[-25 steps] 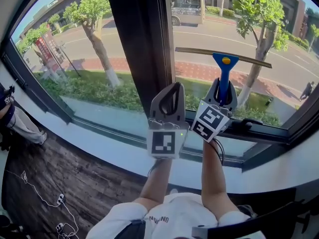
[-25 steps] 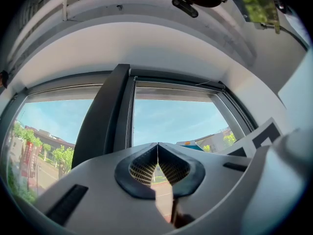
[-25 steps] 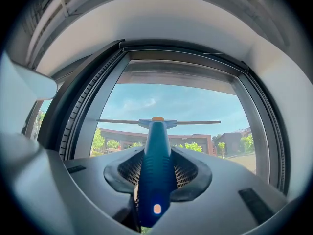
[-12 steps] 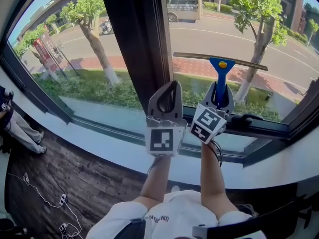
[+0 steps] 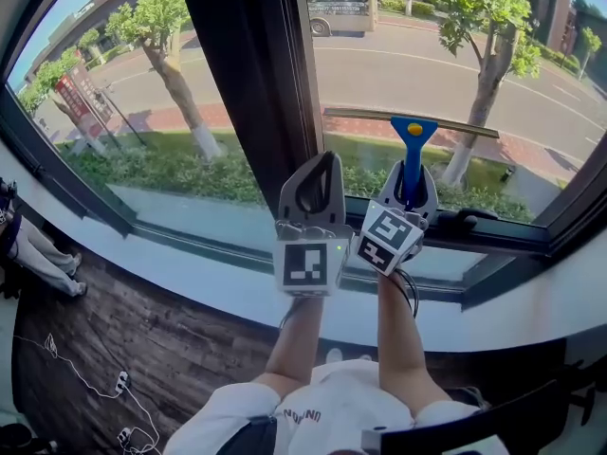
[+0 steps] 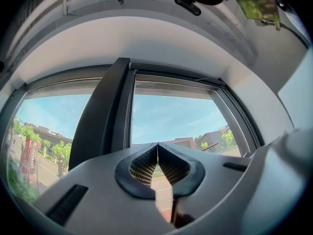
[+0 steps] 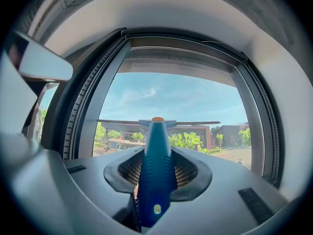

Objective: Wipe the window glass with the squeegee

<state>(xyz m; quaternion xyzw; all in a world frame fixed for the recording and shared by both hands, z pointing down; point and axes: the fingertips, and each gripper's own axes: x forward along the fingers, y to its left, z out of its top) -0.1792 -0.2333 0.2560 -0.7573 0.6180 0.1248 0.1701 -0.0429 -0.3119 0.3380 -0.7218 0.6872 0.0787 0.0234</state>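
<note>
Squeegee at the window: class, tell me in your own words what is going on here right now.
A person stands at a window with a gripper in each hand. The right gripper is shut on the blue handle of the squeegee, whose blade lies level across the lower part of the right-hand window glass, seemingly against it. The left gripper is shut with nothing between its jaws, raised beside the right one near the dark window post. Wiping looks under way, one-handed.

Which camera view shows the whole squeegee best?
The head view: the squeegee shows whole, blade and handle, held by the right gripper. The right gripper view shows mainly its blue handle between the jaws. The left gripper view shows none of it.
</note>
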